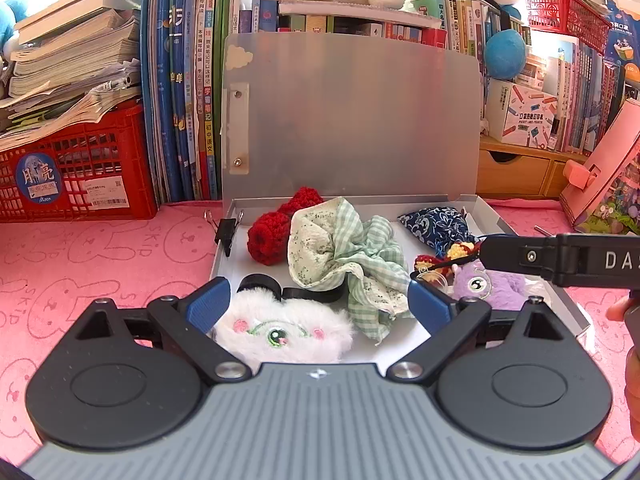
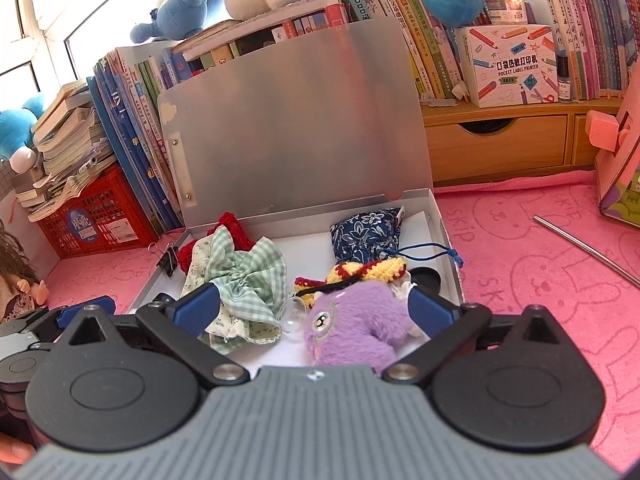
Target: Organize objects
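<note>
On a pink towel printed with rabbits (image 2: pixel 540 280) sits a shallow grey box (image 1: pixel 484 210), its lid (image 1: pixel 352 116) propped upright against rows of books (image 1: pixel 180 100). Red crate (image 1: pixel 80 176) stacked with paper stands left of the books. Inside the box, from big to small: green checked cloth scrunchie (image 1: pixel 340 248) at centre; white fluffy plush (image 1: pixel 280 332) at the near left corner, black band just behind it; purple fluffy plush (image 2: pixel 352 324) at near right; red crocheted piece (image 1: pixel 276 232) at back left, touching the scrunchie; dark blue patterned pouch (image 2: pixel 366 236) at back right, its cord trailing over the box edge; yellow-and-red knitted piece (image 2: pixel 372 272) between pouch and purple plush. Black binder clip (image 1: pixel 226 232) grips the box's left wall.

Left gripper (image 1: pixel 318 300) — jaws spread wide, white plush between them, pads not pressing it. Right gripper (image 2: pixel 314 306) — jaws likewise apart, purple plush lying between, untouched by the pads. Metal rod (image 2: pixel 584 248) lies on the towel, well right of the box.
</note>
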A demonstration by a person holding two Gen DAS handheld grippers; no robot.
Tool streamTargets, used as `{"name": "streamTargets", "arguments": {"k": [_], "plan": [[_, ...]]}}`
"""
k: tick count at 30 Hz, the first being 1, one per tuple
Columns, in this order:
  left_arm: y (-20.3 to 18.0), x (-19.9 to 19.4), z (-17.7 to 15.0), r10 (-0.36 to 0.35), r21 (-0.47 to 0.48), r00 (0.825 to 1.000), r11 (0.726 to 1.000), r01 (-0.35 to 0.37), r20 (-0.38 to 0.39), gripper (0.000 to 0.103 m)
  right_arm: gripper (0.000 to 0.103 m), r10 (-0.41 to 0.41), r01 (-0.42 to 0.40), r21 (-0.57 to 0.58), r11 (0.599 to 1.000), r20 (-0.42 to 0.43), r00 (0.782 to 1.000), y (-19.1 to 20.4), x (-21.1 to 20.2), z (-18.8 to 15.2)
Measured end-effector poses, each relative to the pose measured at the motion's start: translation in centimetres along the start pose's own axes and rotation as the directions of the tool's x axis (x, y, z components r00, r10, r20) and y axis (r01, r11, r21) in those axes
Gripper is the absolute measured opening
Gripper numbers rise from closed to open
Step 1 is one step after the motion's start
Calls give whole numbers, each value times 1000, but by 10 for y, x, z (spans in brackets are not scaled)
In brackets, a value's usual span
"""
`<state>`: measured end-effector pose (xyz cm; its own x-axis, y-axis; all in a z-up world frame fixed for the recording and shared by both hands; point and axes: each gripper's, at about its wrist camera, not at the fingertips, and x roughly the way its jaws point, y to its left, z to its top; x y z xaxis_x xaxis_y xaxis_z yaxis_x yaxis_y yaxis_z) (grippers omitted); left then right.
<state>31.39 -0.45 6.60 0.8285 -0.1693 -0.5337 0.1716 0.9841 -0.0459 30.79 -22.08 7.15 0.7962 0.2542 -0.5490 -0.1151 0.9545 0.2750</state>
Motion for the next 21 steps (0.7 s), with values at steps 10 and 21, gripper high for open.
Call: {"name": "streamTargets", "arguments": {"k": [10, 21], "plan": [[5, -16, -8, 3, 1, 1000, 1000, -3, -1, 98, 103, -7, 7, 4, 1000, 4, 1000, -7, -14, -7], [8, -49, -21, -8, 7, 1000, 1000, 8, 6, 98, 103, -6, 6, -28, 1000, 13, 1000, -3, -39, -19]]}}
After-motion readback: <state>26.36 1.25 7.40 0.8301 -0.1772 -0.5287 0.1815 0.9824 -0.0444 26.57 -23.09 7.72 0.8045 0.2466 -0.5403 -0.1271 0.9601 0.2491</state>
